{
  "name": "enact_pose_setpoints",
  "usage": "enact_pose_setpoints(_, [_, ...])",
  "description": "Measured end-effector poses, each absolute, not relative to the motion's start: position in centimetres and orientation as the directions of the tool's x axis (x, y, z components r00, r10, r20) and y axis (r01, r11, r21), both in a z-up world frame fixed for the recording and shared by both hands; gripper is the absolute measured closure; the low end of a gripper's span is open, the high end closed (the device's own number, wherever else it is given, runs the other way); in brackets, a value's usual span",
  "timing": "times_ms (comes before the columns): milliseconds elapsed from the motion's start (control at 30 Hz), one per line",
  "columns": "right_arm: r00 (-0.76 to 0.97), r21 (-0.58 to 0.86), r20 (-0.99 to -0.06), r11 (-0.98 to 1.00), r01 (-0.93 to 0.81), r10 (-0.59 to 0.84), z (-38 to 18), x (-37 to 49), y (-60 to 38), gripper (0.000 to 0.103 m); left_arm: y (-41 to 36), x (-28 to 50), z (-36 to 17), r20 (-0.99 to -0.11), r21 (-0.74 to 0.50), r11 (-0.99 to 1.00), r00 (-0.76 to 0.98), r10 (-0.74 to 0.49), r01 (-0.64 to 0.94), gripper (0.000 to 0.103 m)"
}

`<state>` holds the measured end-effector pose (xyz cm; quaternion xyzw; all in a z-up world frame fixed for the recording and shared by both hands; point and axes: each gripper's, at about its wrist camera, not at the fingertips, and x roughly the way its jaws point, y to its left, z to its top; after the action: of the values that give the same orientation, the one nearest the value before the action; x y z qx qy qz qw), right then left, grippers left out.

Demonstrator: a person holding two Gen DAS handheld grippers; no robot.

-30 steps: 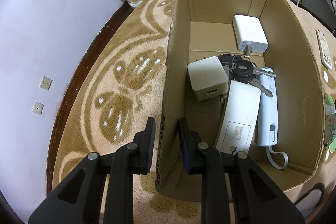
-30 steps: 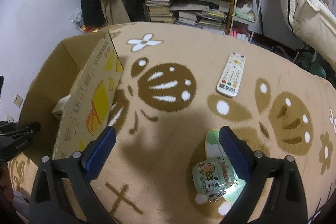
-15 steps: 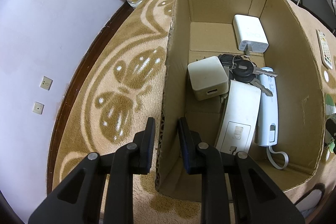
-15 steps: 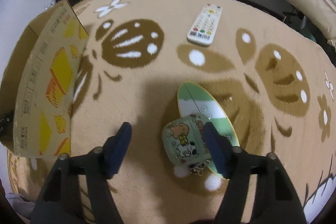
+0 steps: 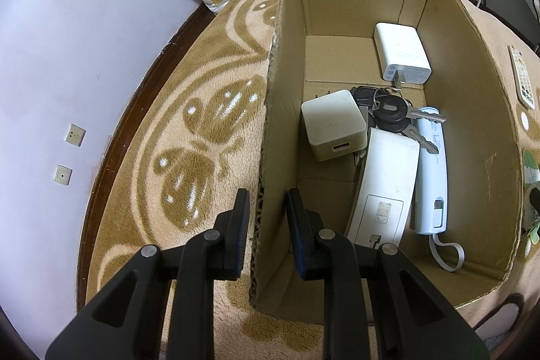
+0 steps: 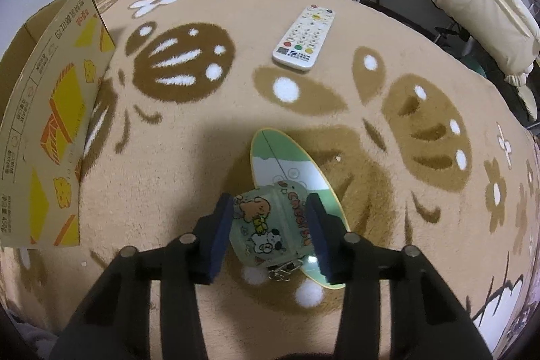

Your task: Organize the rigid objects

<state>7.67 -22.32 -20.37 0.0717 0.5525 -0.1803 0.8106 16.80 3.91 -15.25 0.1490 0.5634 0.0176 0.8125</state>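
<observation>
The cardboard box (image 5: 381, 5) sits on a tan patterned blanket (image 6: 189, 157), and it's already fairly well stocked: a white charger (image 5: 401, 56) at the far end, a squarer white adapter (image 5: 332, 123), a bunch of keys (image 5: 393, 112), a long white remote lying face down (image 5: 384, 188) and a pale blue device with a strap (image 5: 433, 171) all lie inside. The left hand-held gripper (image 5: 266, 218) straddles the box's near wall, one finger outside and one inside; it looks pressed onto the cardboard to steady the box, though a sliver of gap shows by the inner finger. Over on the blanket, the right hand-held gripper (image 6: 268, 231) is set around a small green cartoon-printed case (image 6: 270, 225) that rests on a green-and-white oval object (image 6: 287, 164); the fingers sit right at its sides, but I can't say whether they're squeezing it yet. So I'd judge the job past halfway. Still out are that case, the oval piece under it, and a white remote with coloured buttons (image 6: 305, 37) lying farther off, well apart from the box.
</observation>
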Motion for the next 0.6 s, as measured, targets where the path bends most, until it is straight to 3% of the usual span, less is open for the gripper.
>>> enact_pose_setpoints(67, [0.316, -0.101, -0.922, 0.926, 0.364, -0.224, -20.55, 7.89, -21.98, 0.041, 3.96, 16.79, -15.24, -0.910, 0.263, 0.954, 0.365, 0.197, 0.140, 0.081])
enact_pose_setpoints(233, [0.317, -0.127, -0.916, 0.929, 0.348, -0.244, -20.86, 8.14, -21.56, 0.041, 3.90, 16.80, -15.22, -0.910, 0.264, 0.954, 0.365, 0.198, 0.141, 0.081])
enact_pose_setpoints(433, [0.327, -0.112, -0.914, 0.926, 0.362, -0.239, -20.47, 7.98, -21.90, 0.055, 3.96, 16.80, -15.23, -0.910, 0.263, 0.954, 0.365, 0.197, 0.141, 0.081])
enact_pose_setpoints(533, [0.339, -0.105, -0.911, 0.926, 0.362, -0.236, -20.17, 7.99, -21.99, 0.077, 3.89, 16.81, -15.24, -0.910, 0.263, 0.954, 0.365, 0.198, 0.140, 0.081])
enact_pose_setpoints(600, [0.342, -0.086, -0.914, 0.928, 0.361, -0.218, -20.18, 8.03, -22.02, 0.079, 3.93, 16.80, -15.23, -0.910, 0.264, 0.954, 0.365, 0.198, 0.141, 0.081])
